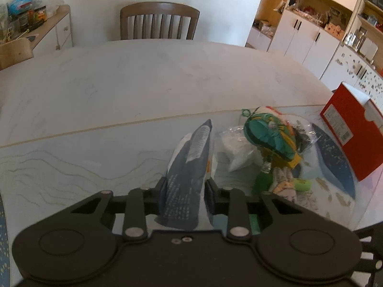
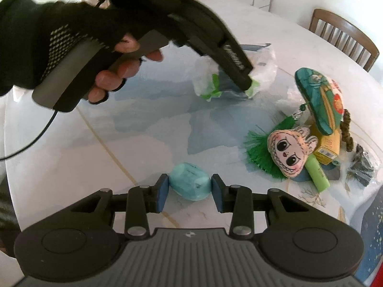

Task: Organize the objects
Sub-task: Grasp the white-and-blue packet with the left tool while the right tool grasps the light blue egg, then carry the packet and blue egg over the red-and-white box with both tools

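1. Claws at work over a marbled table (image 1: 119, 79): the left claw (image 1: 184, 191) is pinched on a blue-grey printed packet in clear wrap (image 1: 189, 167), held above the surface.
2. The right claw (image 2: 190, 190) is spread, its blue pads (image 2: 162, 192) flanking a turquoise egg-shaped object (image 2: 190, 184) lying on the table; whether they touch it cannot be told.
3. From the right wrist, a gloved hand (image 2: 79, 55) grips the left tool's handle.
4. Clutter lies to the right: a cartoon-face plush (image 2: 290, 153) over a green tassel (image 2: 259, 150), a lime-green tube (image 2: 318, 172), a yellow box (image 2: 328, 147) and a teal pouch (image 2: 318, 100).
5. A red box (image 1: 352, 136) stands at the table edge; a wooden chair (image 1: 159, 21) sits beyond.
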The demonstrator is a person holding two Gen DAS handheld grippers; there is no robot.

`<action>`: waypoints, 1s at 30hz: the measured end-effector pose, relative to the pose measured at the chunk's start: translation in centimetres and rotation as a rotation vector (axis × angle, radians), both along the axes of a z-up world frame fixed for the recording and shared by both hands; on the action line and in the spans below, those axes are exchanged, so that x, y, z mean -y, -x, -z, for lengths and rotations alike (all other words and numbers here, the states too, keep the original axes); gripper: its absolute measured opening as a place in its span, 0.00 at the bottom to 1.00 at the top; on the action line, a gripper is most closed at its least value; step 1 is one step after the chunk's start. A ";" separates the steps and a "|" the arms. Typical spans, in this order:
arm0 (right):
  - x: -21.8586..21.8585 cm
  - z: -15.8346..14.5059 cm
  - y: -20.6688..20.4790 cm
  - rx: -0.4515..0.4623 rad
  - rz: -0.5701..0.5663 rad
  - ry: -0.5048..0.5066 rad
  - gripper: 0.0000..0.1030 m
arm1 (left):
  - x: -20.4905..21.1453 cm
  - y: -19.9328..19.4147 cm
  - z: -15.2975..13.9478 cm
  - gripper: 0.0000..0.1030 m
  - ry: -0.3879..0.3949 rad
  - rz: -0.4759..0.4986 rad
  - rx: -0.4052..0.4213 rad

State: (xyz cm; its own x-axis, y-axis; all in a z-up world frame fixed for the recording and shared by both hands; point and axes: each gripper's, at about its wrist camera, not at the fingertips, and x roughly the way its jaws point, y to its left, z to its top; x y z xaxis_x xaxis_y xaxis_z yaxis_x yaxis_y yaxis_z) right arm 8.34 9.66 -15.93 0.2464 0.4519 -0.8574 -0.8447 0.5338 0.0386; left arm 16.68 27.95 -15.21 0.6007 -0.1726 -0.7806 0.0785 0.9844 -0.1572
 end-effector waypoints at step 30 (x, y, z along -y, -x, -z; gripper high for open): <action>19.3 -13.4 -0.3 0.139 0.265 -0.192 0.36 | 15.4 6.1 -13.2 0.30 0.124 0.052 0.145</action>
